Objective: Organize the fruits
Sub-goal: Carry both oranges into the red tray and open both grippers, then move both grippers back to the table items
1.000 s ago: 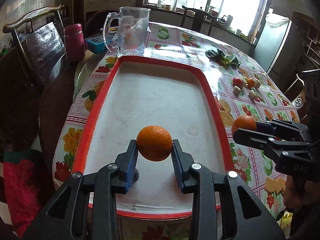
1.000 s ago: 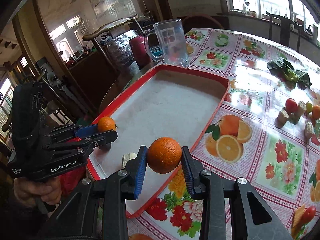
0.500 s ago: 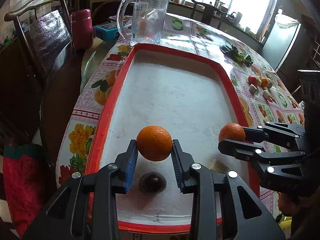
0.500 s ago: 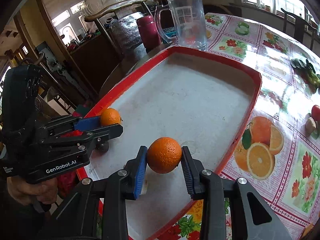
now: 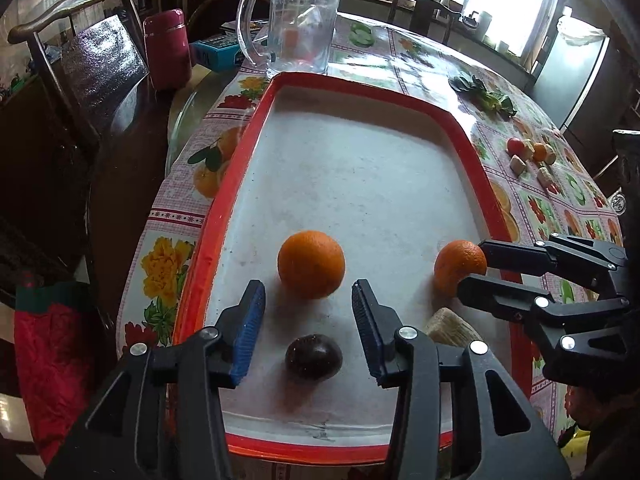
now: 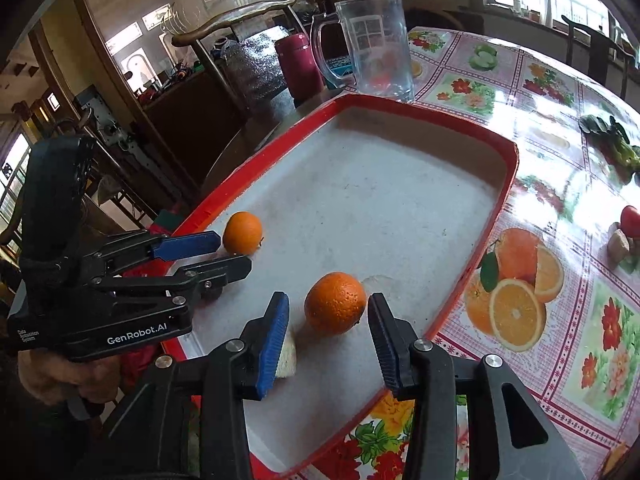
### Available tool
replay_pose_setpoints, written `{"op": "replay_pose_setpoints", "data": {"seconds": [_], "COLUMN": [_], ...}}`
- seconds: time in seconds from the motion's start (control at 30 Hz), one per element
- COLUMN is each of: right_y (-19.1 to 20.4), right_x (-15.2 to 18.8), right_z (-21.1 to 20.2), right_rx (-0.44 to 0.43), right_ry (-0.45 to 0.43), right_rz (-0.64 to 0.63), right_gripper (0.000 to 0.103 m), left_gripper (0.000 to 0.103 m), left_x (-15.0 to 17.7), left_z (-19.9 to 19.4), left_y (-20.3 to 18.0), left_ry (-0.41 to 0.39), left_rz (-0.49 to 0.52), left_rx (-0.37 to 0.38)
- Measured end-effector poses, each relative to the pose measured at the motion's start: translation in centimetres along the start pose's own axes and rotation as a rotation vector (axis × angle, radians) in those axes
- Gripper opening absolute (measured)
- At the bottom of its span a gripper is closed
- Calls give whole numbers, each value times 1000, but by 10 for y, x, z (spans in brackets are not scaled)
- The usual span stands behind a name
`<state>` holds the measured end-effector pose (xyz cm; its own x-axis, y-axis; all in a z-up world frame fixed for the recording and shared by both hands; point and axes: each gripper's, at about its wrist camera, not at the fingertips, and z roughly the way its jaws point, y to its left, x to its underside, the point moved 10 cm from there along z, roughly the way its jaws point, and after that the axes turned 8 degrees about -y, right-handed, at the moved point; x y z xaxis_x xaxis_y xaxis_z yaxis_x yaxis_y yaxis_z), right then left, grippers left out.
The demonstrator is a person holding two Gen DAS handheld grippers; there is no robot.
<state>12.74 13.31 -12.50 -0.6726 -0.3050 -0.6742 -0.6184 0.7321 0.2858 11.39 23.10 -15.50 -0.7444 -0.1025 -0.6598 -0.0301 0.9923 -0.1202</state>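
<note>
A red-rimmed tray (image 5: 460, 116) with a white floor lies on the flowered table; it also shows in the right wrist view (image 6: 514, 152). One orange (image 5: 311, 264) rests on the tray floor just ahead of my open left gripper (image 5: 308, 312). A second orange (image 6: 335, 303) rests on the tray between the open jaws of my right gripper (image 6: 328, 320); it shows in the left wrist view (image 5: 459, 265) too. A dark round fruit (image 5: 313, 357) lies under the left gripper. A pale chunk (image 5: 450, 330) lies near the tray's near right corner.
A glass mug (image 5: 298, 20) stands just beyond the tray's far end, with a magenta flask (image 5: 167, 50) and a blue box (image 5: 218, 54) to its left. Leafy greens (image 5: 484, 94) and small fruit pieces (image 5: 530, 156) lie on the table to the right. A wooden chair (image 5: 76, 64) stands left.
Both grippers have opened and let go of their oranges, which now rest on the tray floor. Both grippers came lower and closer over the tray.
</note>
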Motion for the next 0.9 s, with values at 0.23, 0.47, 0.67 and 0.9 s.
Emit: {"op": "replay_pose_setpoints", "data": {"seconds": [0.23, 0.47, 0.67, 0.9], "right_y": [-13, -56, -102, -144], "right_x": [10, 32, 57, 76], "right_z": [-39, -79, -111, -146], "right_rx": [17, 81, 158, 228], "right_ry": [-53, -87, -98, -123], "right_rz": [20, 87, 155, 211], "right_gripper": [43, 43, 43, 43], "left_gripper": [43, 43, 43, 43], "left_x": [-5, -13, -13, -12], "left_z": [-17, -29, -29, -22], "left_y": [-14, -52, -95, -146], "left_ry": [-28, -53, -52, -34], "left_rz": [11, 59, 109, 171], "left_rx": [12, 58, 110, 162]}}
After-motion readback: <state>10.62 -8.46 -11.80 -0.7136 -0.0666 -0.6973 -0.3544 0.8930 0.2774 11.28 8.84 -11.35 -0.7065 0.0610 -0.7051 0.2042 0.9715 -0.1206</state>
